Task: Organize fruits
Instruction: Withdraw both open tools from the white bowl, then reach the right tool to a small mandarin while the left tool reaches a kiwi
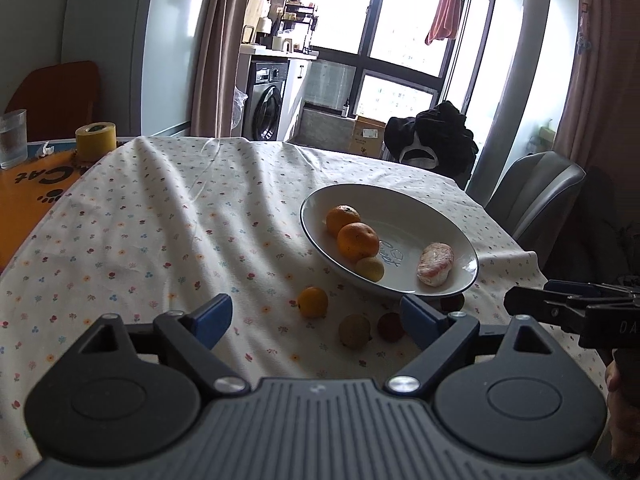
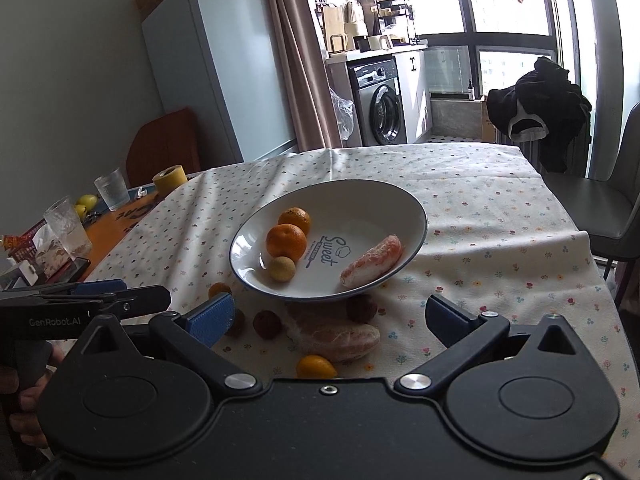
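Our right gripper [image 2: 327, 318] hovers with its jaws spread wide and nothing between them; our left gripper [image 1: 316, 318] is spread and empty too, both low over the cloth just short of the plate [image 2: 416, 216].

Largest of the loose fruit is the peeled pomelo segment [image 2: 334, 334], lying on the tablecloth [image 2: 500, 216] just in front of the plate, between the right gripper's jaws. We judge it soft, wet and easy to tear, so we would take it across its thick middle with a light squeeze.

On the plate sit 2 mandarins [image 2: 285, 241], a second pomelo segment [image 2: 372, 263] and 1 small pale round fruit [image 2: 283, 269].

The small orange citrus [image 1: 312, 301] and the other one [image 2: 316, 367] look firm and light but may roll; we would close on the widest part.

The dark red lychee-like fruits [image 2: 267, 323] are smallest: rough skin, probably easy to pinch at the centre.
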